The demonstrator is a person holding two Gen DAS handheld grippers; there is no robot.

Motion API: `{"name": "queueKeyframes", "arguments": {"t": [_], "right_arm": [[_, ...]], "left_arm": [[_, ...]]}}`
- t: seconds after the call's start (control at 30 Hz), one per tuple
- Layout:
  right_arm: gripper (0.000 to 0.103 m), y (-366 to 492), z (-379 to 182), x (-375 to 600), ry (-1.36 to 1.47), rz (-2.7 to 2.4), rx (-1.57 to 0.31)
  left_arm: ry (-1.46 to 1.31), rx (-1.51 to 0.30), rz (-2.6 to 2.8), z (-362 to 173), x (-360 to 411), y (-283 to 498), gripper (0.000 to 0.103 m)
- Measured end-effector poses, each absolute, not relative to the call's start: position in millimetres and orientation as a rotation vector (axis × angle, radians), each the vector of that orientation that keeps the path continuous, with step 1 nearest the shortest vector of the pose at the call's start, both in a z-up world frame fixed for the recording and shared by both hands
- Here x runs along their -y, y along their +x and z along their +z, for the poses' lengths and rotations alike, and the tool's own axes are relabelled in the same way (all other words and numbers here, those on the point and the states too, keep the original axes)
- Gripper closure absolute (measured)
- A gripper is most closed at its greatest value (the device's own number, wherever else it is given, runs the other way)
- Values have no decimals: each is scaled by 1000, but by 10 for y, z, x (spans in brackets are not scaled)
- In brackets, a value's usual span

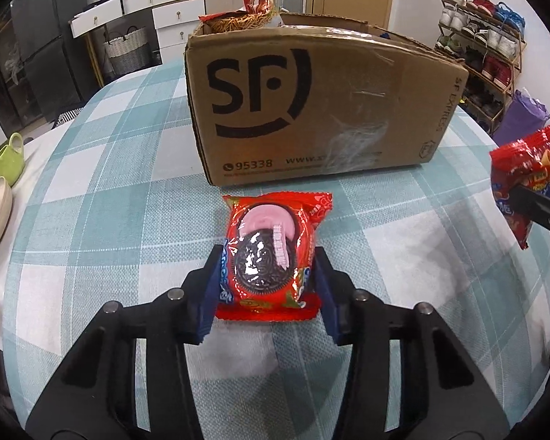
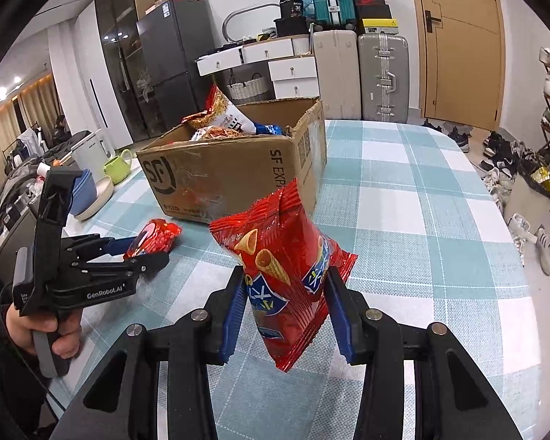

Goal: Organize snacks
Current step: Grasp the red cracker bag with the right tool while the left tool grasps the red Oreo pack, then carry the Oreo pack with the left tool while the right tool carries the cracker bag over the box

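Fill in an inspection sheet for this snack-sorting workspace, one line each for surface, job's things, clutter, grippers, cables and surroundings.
Surface: table under a teal and white checked cloth.
Job's things: open SF box already holding snack bags; cookie pack lying flat in front of the box; cone snack bag held up off the cloth.
Clutter: green mug and stacked bowls at the table's edge, apart from the box.
Grippers: left gripper shut on the cookie pack; right gripper shut on the cone snack bag.
Cables: nothing seen.
Surroundings: suitcases, white drawers, fridge, shoe rack, wooden door.
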State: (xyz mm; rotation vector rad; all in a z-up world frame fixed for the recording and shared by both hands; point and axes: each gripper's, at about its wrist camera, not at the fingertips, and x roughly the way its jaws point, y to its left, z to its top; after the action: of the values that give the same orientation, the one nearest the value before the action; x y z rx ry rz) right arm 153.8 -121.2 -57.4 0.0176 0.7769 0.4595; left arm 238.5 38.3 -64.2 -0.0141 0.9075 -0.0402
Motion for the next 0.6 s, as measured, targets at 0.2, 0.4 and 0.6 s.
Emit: {"name": "queueKeyframes", "arguments": {"t": [0.2,0.4,0.6], "right_arm": [[61,1512,-554,1215,18,460,-766],[61,1479,-556,1146,7,465,-755],[61,1439,-584,1019,-19,485,-750]], "left_arm": [[-37,-878,-41,-573,-429,2175,61],[-73,-847,-27,-523,-556,1988,61],[-160,-831,-34,-533,-691,1883,61]]}}
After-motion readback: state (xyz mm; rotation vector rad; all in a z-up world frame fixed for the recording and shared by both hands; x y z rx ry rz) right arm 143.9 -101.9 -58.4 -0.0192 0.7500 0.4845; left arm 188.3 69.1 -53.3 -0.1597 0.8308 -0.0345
